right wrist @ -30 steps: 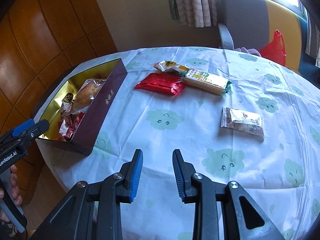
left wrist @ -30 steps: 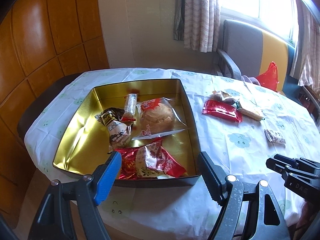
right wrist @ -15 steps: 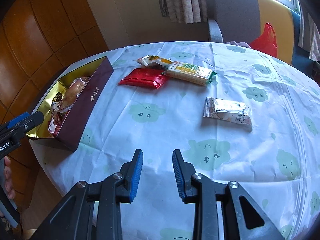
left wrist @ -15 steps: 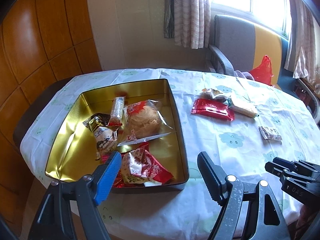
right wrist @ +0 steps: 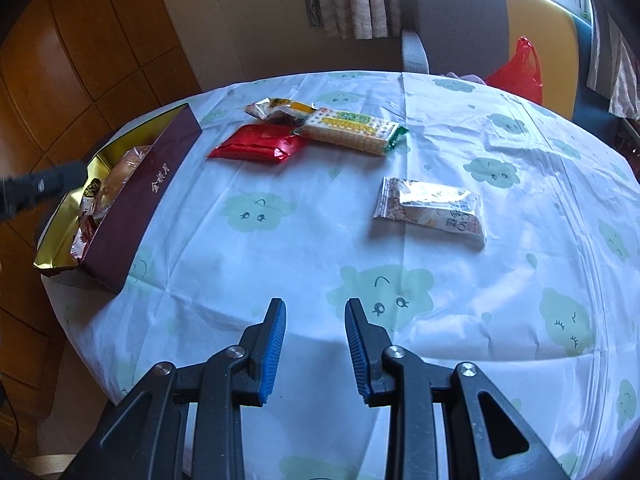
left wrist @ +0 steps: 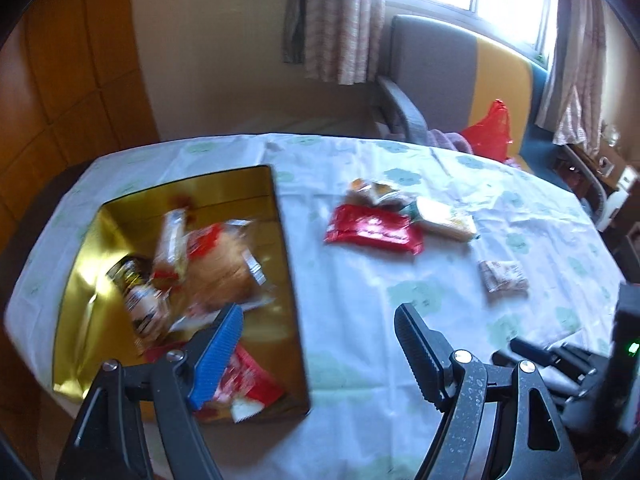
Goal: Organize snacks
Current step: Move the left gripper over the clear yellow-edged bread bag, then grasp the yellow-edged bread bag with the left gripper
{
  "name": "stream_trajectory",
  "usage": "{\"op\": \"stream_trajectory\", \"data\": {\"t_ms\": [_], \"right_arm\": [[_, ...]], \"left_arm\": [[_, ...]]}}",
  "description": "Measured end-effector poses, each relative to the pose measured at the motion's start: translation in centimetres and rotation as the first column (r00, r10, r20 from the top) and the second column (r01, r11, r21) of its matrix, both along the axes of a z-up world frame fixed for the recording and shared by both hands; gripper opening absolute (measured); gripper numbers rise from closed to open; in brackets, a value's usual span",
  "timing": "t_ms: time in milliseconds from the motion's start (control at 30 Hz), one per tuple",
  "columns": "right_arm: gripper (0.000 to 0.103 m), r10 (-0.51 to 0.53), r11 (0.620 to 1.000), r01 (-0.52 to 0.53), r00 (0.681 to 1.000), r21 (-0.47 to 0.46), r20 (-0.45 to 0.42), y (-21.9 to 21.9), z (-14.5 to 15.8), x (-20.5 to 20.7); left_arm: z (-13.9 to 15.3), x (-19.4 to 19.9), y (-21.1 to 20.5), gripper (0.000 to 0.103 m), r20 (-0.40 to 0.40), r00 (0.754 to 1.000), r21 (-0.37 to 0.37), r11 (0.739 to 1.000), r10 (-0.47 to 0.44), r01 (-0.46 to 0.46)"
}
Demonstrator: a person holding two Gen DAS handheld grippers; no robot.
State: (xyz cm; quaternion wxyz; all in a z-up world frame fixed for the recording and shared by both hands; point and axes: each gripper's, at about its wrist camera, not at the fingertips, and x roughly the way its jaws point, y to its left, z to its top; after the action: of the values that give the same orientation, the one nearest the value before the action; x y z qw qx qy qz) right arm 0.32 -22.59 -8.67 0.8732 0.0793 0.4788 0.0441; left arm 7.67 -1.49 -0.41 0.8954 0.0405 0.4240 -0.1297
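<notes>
A gold tin box (left wrist: 80, 320) with a maroon outer wall (right wrist: 148, 200) sits at the table's left and holds several wrapped snacks. Loose on the cloth lie a red packet (left wrist: 374, 232) (right wrist: 260, 144), a green-and-yellow cracker pack (left wrist: 444, 218) (right wrist: 352, 130), a small orange-yellow packet (right wrist: 280, 108) and a silver-white packet (left wrist: 504, 276) (right wrist: 432, 208). My left gripper (left wrist: 319, 316) hangs wide open and empty over the box's right wall. My right gripper (right wrist: 315, 308) stands narrowly open and empty above the near cloth, short of the silver-white packet.
A white tablecloth (right wrist: 280, 240) with green cloud faces covers the round table, whose edge runs just below both grippers. Behind it stand a grey-and-yellow armchair (left wrist: 440, 80) with a red plastic bag (right wrist: 516, 68), curtains and a wood-panelled wall (right wrist: 80, 60) at left.
The left gripper has swung right: the box has slid leftward in its view and the loose packets sit nearer the middle. The right gripper has edged closer to the cloth. Both jaw gaps are unchanged.
</notes>
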Motion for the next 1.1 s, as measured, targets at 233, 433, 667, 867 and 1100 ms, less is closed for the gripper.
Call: {"op": "stream_trajectory", "data": {"t_ms": [233,433,667,867,1100], "right_arm": [[0.031,-0.004,1.0,0.005,1.0,0.011,-0.004,-0.6,-0.4,0.4],[0.031,-0.013,0.999,0.014,1.0,0.032,-0.014,-1.3,-0.9,0.8],[0.031,0.003,0.998,-0.002,1.0,0.057,-0.011,-1.6,-0.7,1.2],[0.032,0.005,0.997,-0.004,1.0,0.08,-0.008,-2.1,-0.8,1.7],[0.032,-0.008,0.994,0.01,1.0,0.105,-0.022,-2.8,-1.4,2.0]], "left_arm": [[0.0,5.6,-3.8,0.075,-0.101,0.988,-0.018,0.993,-0.115,0.113],[-2.2,12.0,-5.8,0.075,-0.3,0.948,-0.162,0.985,-0.103,0.056],[-5.3,18.7,-8.4,0.076,-0.362,0.931,-0.164,0.981,0.037,-0.102],[-8.3,21.8,-10.4,0.076,-0.396,0.915,-0.127,0.982,0.081,-0.142],[-8.3,22.8,-12.7,0.057,-0.359,0.933,-0.131,0.988,0.035,-0.087]]}}
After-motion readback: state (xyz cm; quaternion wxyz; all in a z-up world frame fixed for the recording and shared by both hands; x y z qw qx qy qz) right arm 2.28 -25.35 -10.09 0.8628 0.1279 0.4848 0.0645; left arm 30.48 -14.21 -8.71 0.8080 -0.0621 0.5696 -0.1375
